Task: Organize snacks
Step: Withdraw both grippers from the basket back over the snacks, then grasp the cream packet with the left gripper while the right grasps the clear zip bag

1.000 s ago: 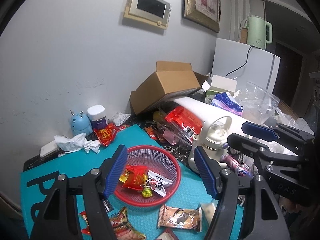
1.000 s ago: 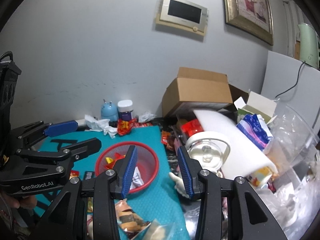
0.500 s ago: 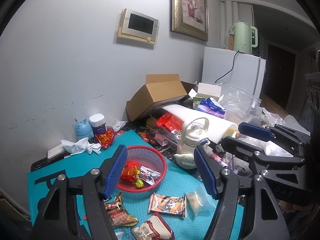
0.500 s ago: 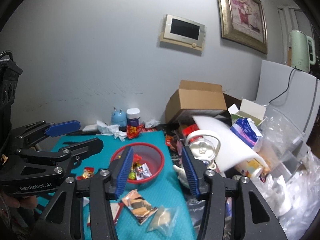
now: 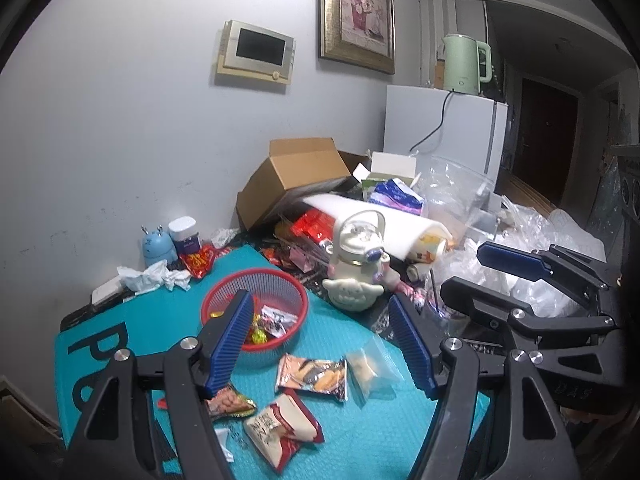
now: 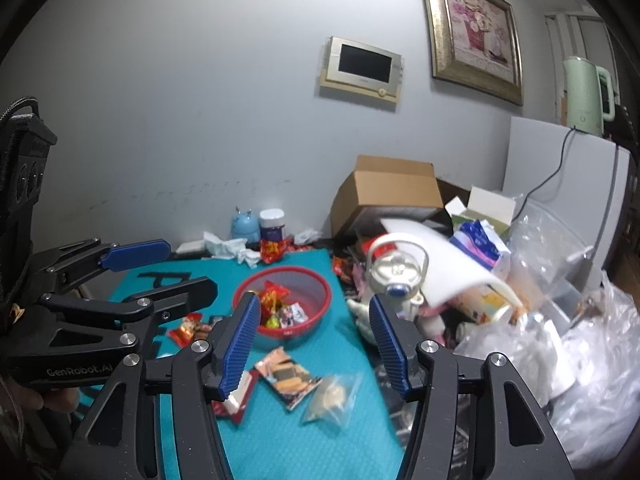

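Note:
A red mesh basket (image 5: 280, 276) (image 6: 316, 280) stands on the teal mat (image 5: 160, 320) with several small snack packets inside. In front of it lie a biscuit packet (image 5: 312, 374) (image 6: 286, 376), a clear bag (image 5: 370, 366) (image 6: 332, 396), a red-and-white packet (image 5: 284, 428) and a peanut packet (image 5: 228, 402). My left gripper (image 5: 320, 300) (image 6: 176, 270) hangs open above these loose packets and holds nothing. To its right, my right gripper (image 6: 313, 302) (image 5: 480, 276) has its jaws opening, with nothing between them.
A white winged bottle (image 5: 356, 272) stands just right of the basket. A tipped cardboard box (image 5: 296, 176), a foam roll and red packs crowd the back. Crumpled tissue (image 5: 152, 276), a blue toy and a jar line the wall. Plastic bags (image 6: 560, 340) pile up on the right.
Both grippers have drawn back from the basket, so it looks smaller and the loose packets in front have come into view. The right jaws have spread wider.

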Motion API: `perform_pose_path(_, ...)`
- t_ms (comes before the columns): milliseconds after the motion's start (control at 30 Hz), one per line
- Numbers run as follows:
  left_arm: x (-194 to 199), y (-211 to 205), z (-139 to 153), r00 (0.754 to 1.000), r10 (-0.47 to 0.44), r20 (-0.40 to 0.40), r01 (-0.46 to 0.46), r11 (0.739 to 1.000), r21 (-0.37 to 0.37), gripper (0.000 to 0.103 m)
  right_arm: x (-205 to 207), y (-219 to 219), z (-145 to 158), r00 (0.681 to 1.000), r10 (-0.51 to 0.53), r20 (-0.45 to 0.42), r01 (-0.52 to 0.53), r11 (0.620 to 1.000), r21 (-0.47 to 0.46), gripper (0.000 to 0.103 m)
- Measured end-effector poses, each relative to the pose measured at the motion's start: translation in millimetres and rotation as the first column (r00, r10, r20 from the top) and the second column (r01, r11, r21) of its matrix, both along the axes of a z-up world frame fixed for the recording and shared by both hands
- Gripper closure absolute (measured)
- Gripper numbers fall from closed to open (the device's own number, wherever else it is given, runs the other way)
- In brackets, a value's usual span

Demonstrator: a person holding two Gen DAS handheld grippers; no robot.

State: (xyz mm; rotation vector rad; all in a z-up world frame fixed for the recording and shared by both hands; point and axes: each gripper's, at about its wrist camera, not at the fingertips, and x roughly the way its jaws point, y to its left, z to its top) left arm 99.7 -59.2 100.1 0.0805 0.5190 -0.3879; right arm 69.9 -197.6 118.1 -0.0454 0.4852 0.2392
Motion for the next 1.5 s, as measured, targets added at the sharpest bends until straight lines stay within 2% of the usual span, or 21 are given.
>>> perform_pose_path(300, -8.7, -0.7, -29.3, 0.995, -0.001, -0.100, 0.000, 1.000, -0.009, 0.034, -17.9, -3.3, -31.9, 0.997, 0.004, -0.075, -0.003, 1.000, 0.011, 0.046)
perform_pose_path(600, -13.5, 0.9, -64.1, 0.985, 0.006, -0.173, -0.009, 1.000, -0.014, 0.034, -17.7, -7.3, -70.6, 0.986, 0.014, -0.168, -0.007, 0.999, 0.043, 0.046)
perform_pose_path(733, -13.5, 5.1, -80.5, 0.978, 0.006, -0.207, -0.014, 0.999, -0.039, 0.034, -17.0, -5.5, -91.9, 0.976, 0.040, -0.216, -0.027, 0.998, 0.064, 0.046)
perform_pose_path(867, -9.6, 12.0, -97.9, 0.969, 0.025, -0.247, -0.042, 0.997, -0.063, 0.034, -15.3, -3.7, -112.6, 0.964, 0.058, -0.259, -0.038, 0.996, 0.079, 0.046)
perform_pose_path(1033, -3.1, 16.5, -114.9, 0.960, 0.059, -0.274, -0.076, 0.996, -0.052, 0.034, -9.2, -1.6, -133.5, 0.955, 0.053, -0.293, -0.030, 0.996, 0.083, 0.046)
perform_pose_path(1167, 6.1, 22.1, -133.2, 0.945, 0.112, -0.306, -0.122, 0.992, -0.016, 0.034, -2.8, -1.3, -145.0, 0.953, 0.037, -0.301, -0.018, 0.998, 0.065, 0.046)
perform_pose_path(1333, 21.1, 30.5, -149.8, 0.925, 0.140, -0.352, -0.155, 0.988, -0.014, 0.034, 9.6, -3.1, -157.5, 0.944, 0.026, -0.329, -0.007, 0.998, 0.058, 0.046)
perform_pose_path(1500, 35.6, 35.5, -162.9, 0.904, 0.181, -0.387, -0.200, 0.980, -0.009, 0.034, 21.8, -6.2, -164.5, 0.940, 0.010, -0.341, 0.010, 0.998, 0.056, 0.040)
